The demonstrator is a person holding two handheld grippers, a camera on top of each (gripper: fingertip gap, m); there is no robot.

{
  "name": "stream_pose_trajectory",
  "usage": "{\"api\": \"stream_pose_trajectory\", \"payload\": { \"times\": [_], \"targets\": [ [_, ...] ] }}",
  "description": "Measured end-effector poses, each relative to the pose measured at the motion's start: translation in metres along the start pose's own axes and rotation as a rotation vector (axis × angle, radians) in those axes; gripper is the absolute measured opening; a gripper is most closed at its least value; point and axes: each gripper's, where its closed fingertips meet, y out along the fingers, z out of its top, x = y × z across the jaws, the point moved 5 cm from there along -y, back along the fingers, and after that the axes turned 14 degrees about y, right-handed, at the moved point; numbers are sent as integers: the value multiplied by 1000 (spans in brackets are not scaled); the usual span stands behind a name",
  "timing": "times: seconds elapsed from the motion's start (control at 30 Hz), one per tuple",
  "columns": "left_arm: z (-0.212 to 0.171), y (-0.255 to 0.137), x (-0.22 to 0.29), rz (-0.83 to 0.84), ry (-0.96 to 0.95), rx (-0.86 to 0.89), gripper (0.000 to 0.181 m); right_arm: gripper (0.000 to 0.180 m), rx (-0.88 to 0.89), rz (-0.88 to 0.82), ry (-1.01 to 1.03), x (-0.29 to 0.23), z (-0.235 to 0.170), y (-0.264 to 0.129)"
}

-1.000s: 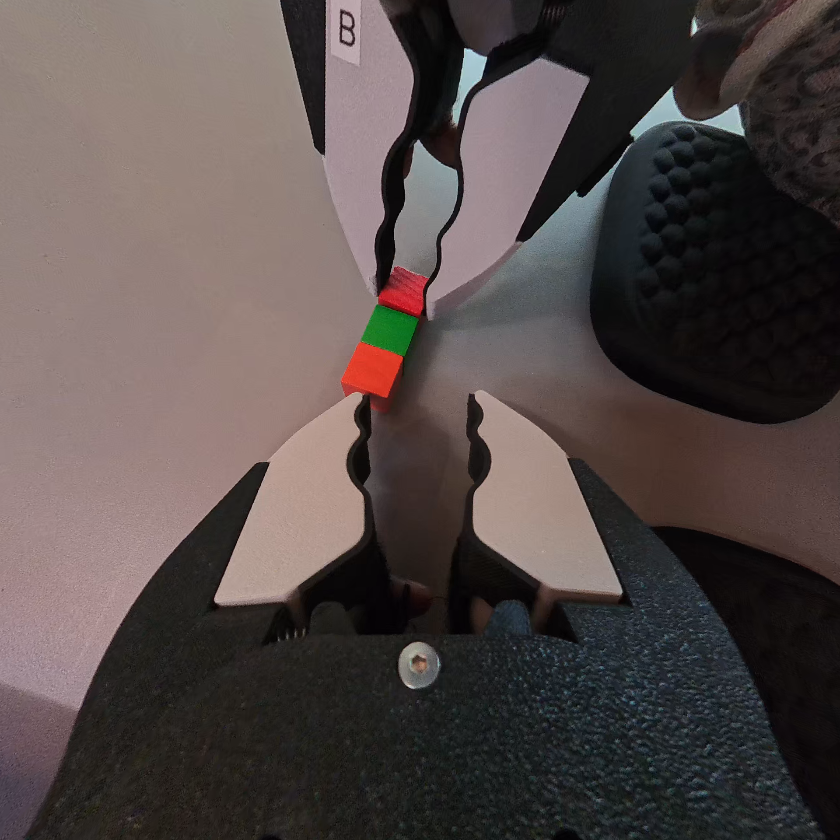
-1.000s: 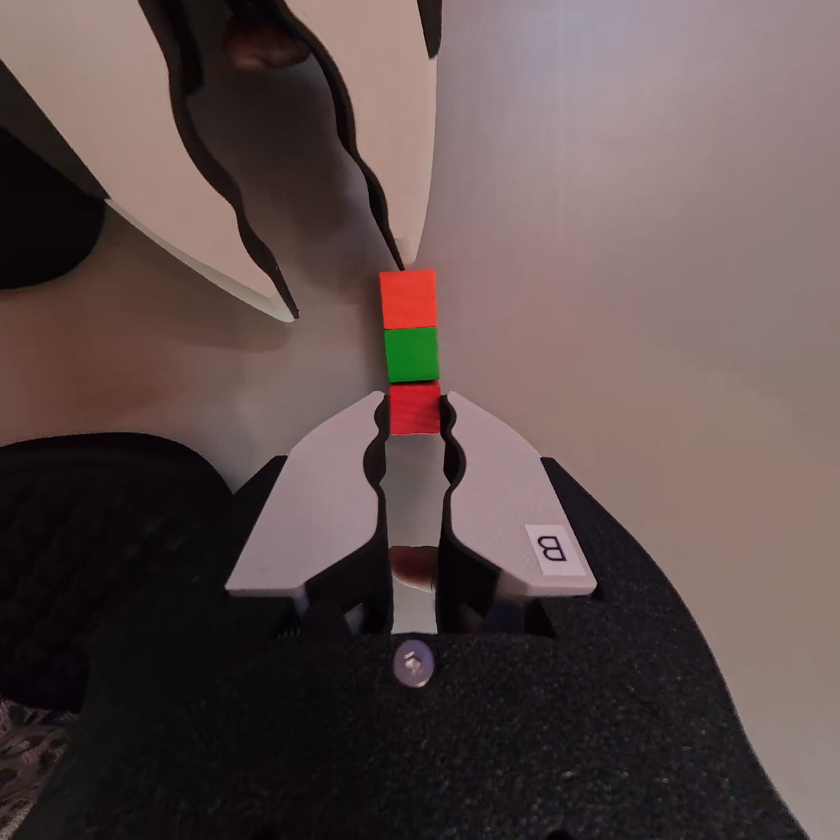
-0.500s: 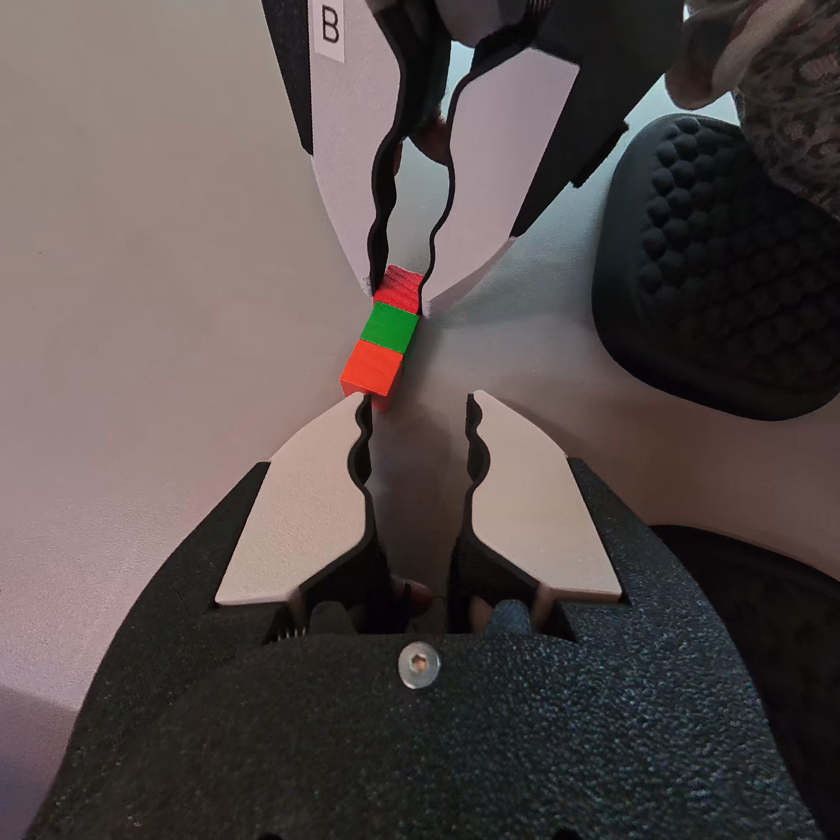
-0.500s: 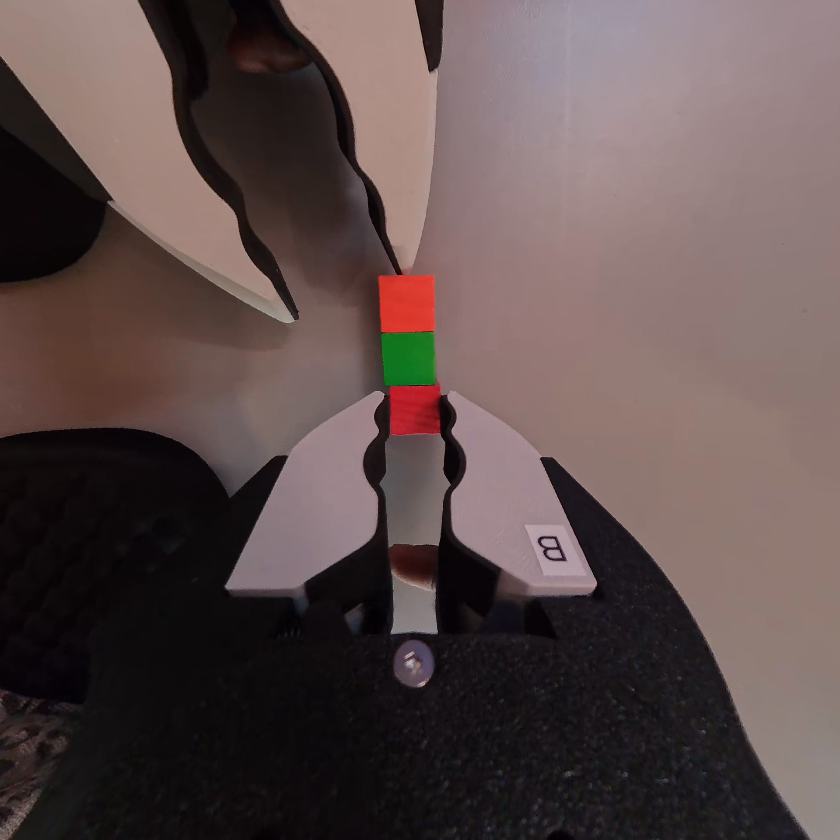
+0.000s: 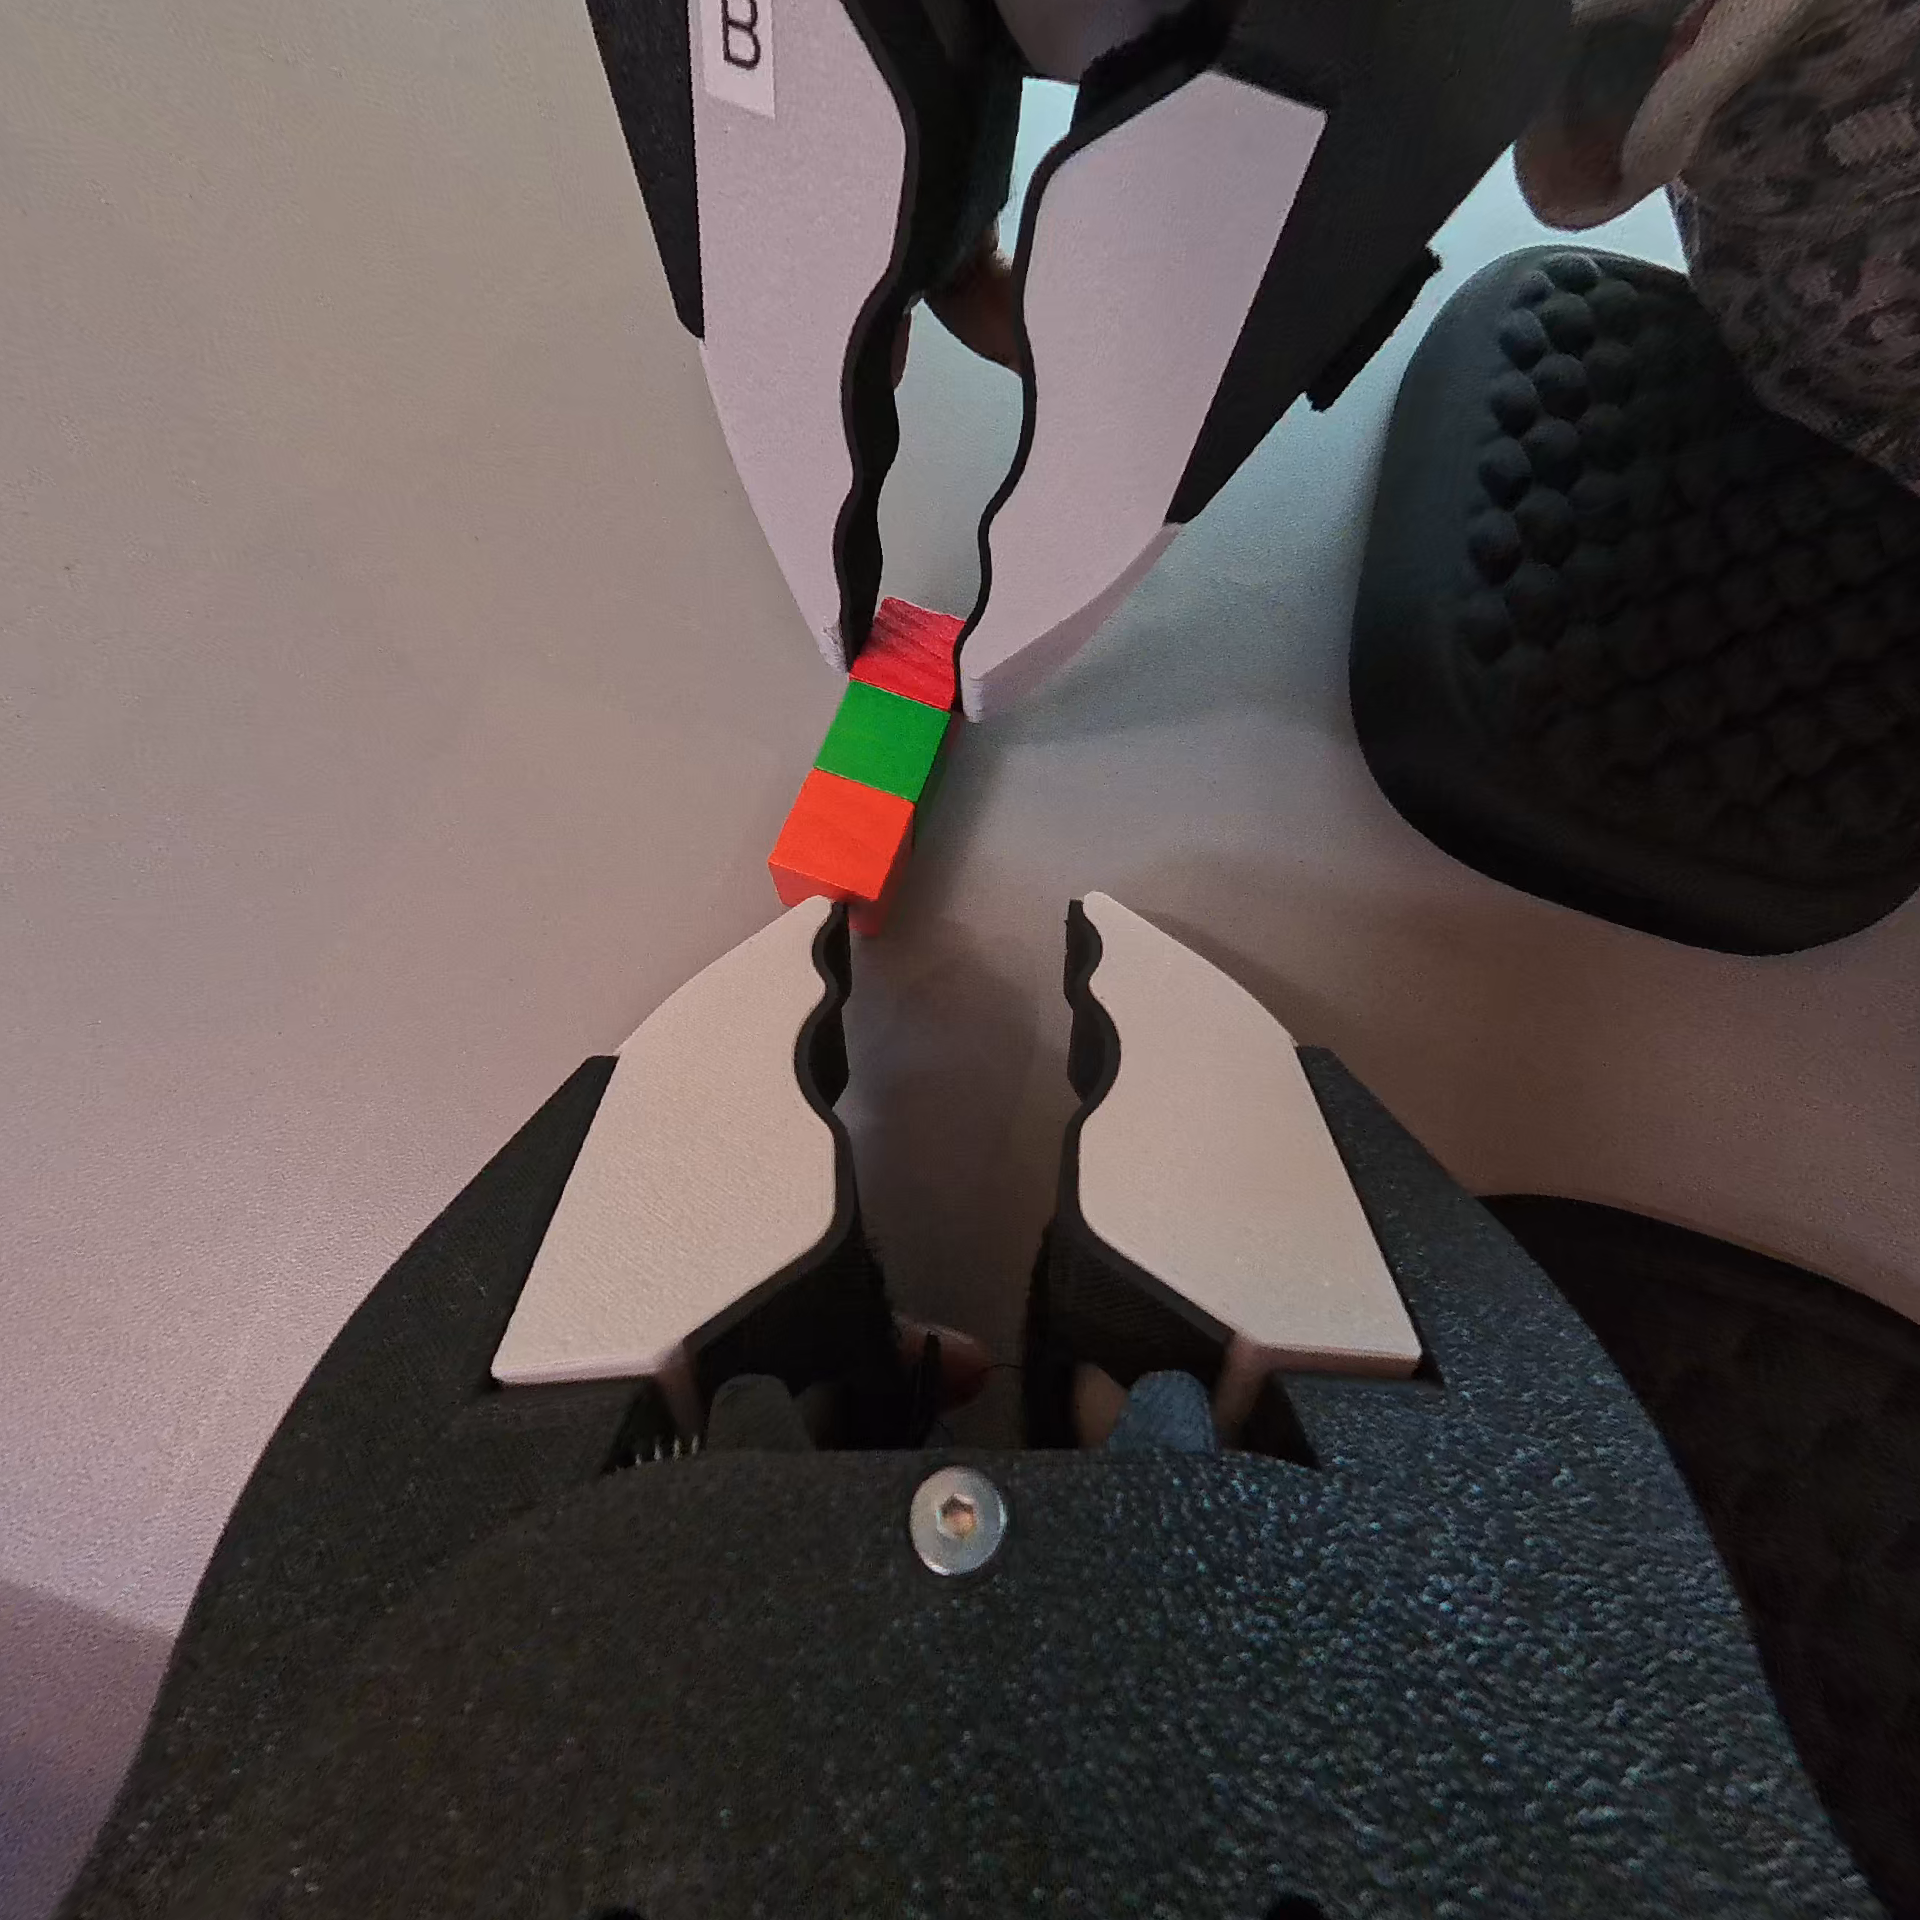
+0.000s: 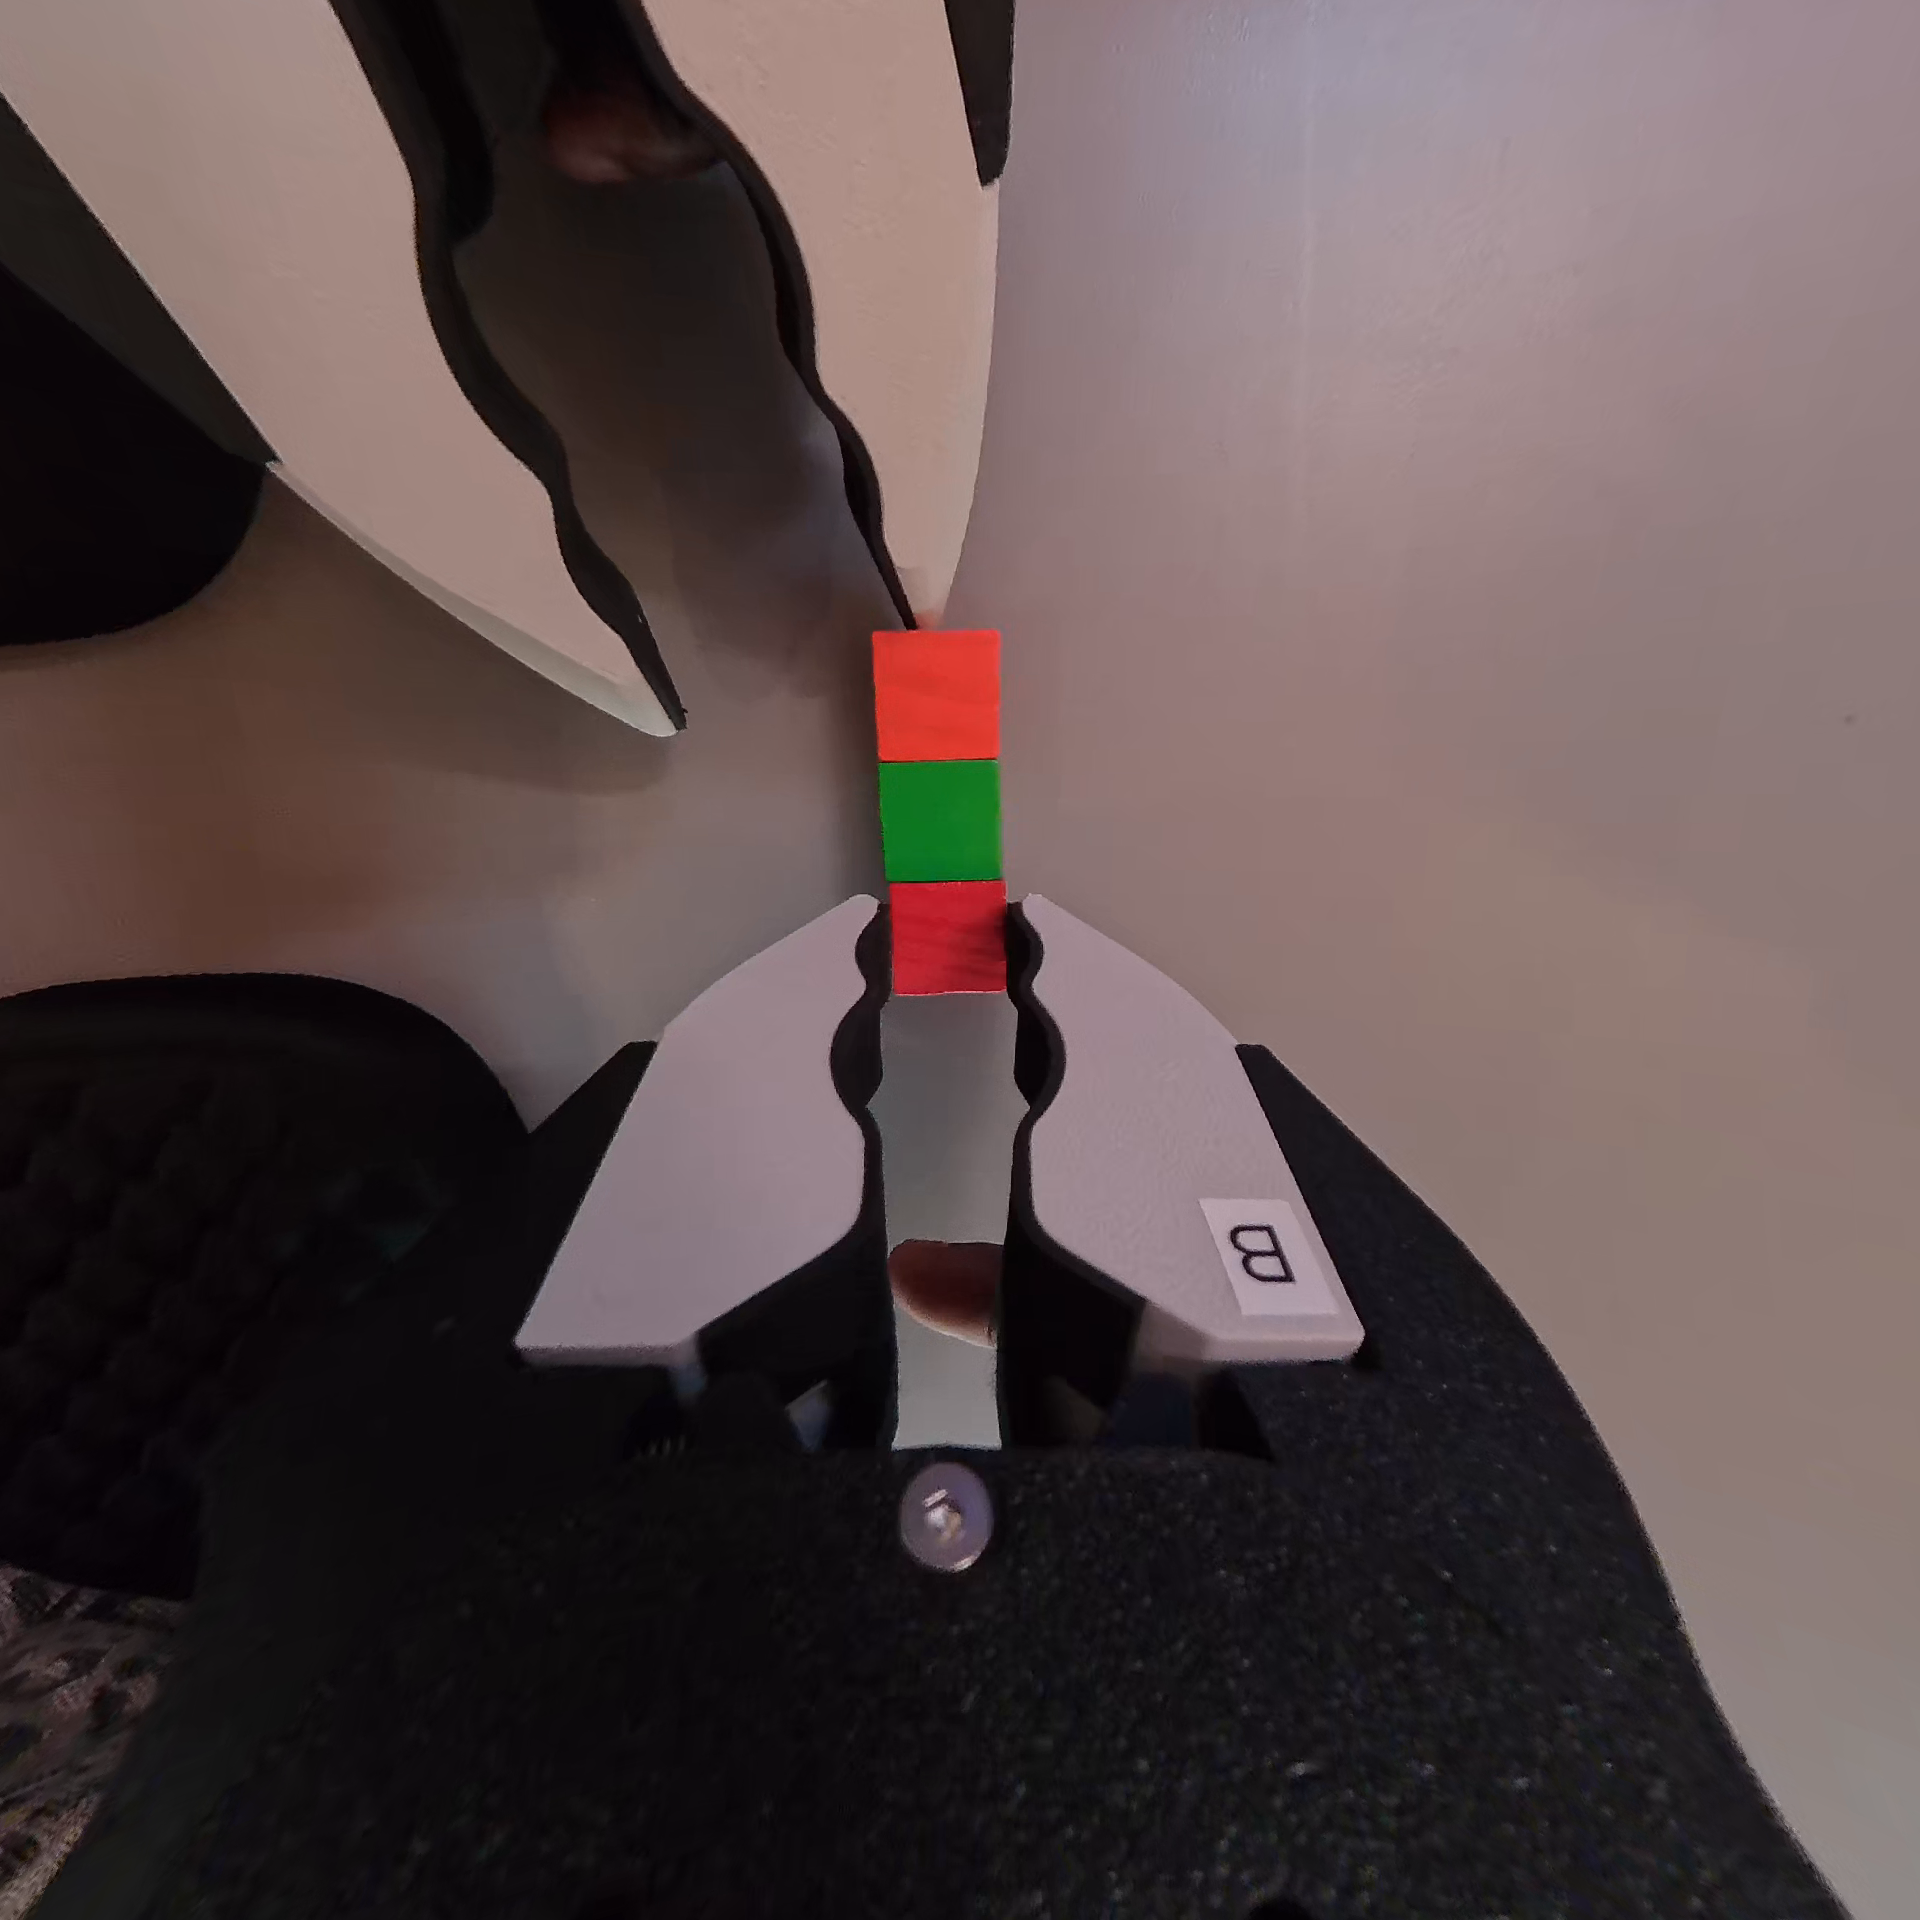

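Observation:
Three small cubes lie in a touching row on a pale table: an orange cube (image 5: 844,840), a green cube (image 5: 883,740) and a red cube (image 5: 912,652). My right gripper (image 6: 948,920) is shut on the red cube (image 6: 948,940), pressed against the green cube (image 6: 940,821), with the orange cube (image 6: 937,694) beyond. My left gripper (image 5: 951,914) is open and empty; its left fingertip (image 5: 805,920) is right at the orange cube's near corner. The right gripper (image 5: 906,665) shows opposite in the left wrist view, and the left gripper (image 6: 795,665) shows opposite in the right wrist view.
A black bumpy cushion-like object (image 5: 1652,592) lies on the table to the right of the cubes in the left wrist view and at lower left (image 6: 208,1195) in the right wrist view. A person's patterned sleeve (image 5: 1808,197) is at the top right.
Almost nothing differs. The right gripper has kept its hold on the red cube against the green one. The left gripper stays open by the orange cube.

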Motion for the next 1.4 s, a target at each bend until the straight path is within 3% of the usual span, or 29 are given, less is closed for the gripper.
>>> {"api": "stream_pose_trajectory", "payload": {
  "times": [0.63, 0.77, 0.9, 1.0, 1.1, 1.23, 1.4],
  "targets": [
    [3, -5, -1, 16, -7, 9, 39, 31, 90, 12, 46, -1, 5, -13],
    [16, -43, -13, 95, -7, 44, 39, 34, 290, -11, 78, -3, 6, -37],
    [10, -127, -54, 323, -45, 6, 38, 35, 483, 16, 132, -8, -5, -57],
    [-19, -184, -92, 425, -133, -123, 44, 35, 576, 46, 141, -13, -14, -67],
    [-69, -209, -135, 458, -240, -368, 45, 35, 626, 82, 136, -19, -19, -73],
    [-118, -204, -181, 418, -261, -587, 42, 35, 657, 94, 112, -25, -19, -79],
    [-139, -183, -204, 303, -236, -741, 42, 35, 663, 95, 101, -27, -19, -81]
  ]
}}
